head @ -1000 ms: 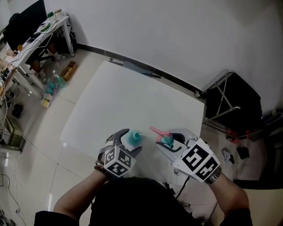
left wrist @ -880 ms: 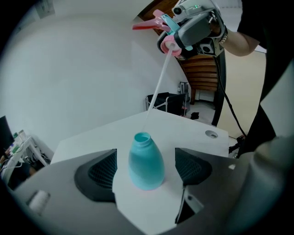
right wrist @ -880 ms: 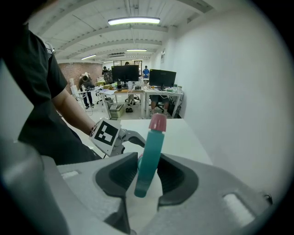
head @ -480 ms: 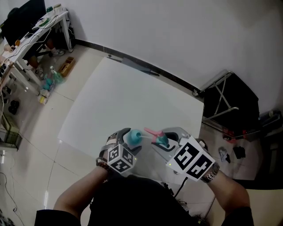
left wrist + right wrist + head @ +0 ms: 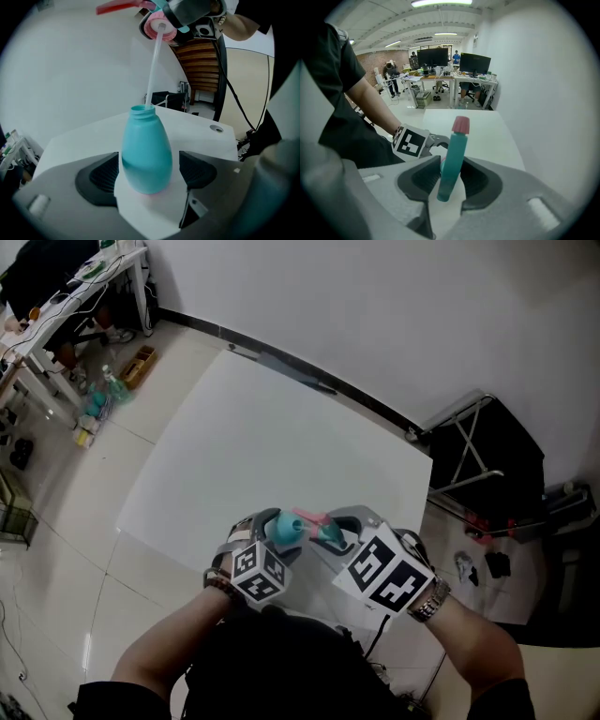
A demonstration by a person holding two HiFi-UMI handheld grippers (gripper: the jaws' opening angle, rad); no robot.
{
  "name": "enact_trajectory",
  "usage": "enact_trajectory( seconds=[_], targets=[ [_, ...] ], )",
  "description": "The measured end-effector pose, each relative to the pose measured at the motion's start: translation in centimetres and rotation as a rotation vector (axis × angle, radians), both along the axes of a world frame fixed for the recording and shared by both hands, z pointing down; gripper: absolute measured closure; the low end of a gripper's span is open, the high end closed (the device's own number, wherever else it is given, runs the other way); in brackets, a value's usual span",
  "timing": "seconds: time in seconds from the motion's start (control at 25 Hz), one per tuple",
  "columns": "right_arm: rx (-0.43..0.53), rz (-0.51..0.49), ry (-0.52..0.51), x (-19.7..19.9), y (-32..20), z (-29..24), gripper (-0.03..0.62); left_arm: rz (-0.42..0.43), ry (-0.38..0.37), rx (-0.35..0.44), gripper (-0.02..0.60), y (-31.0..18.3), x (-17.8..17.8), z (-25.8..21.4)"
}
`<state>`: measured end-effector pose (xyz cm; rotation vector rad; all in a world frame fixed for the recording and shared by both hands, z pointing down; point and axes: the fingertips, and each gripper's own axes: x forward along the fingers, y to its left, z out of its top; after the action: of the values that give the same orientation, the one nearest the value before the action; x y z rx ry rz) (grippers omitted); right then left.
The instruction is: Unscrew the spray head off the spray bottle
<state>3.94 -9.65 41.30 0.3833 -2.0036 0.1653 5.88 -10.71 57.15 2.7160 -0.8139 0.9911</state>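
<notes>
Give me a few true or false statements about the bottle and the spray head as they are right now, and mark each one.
1. The spray head is off the neck of the bottle. True.
2. The right hand-held gripper is empty. False: it is closed on the spray head.
3. The left hand-held gripper holds the bottle. True.
4. The bottle is pink. False: it is teal; only parts of the spray head are pink.
</notes>
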Motion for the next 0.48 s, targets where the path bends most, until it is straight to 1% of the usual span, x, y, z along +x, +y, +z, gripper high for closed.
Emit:
enact_trajectory(
  seconds=[0.48],
  targets=[
    [-0.054, -0.007, 0.061, -0.9, -0.8, 4.5, 0.471, 0.026, 0.003, -0.022, 0.15, 0.0, 0.3, 1.2]
  ],
)
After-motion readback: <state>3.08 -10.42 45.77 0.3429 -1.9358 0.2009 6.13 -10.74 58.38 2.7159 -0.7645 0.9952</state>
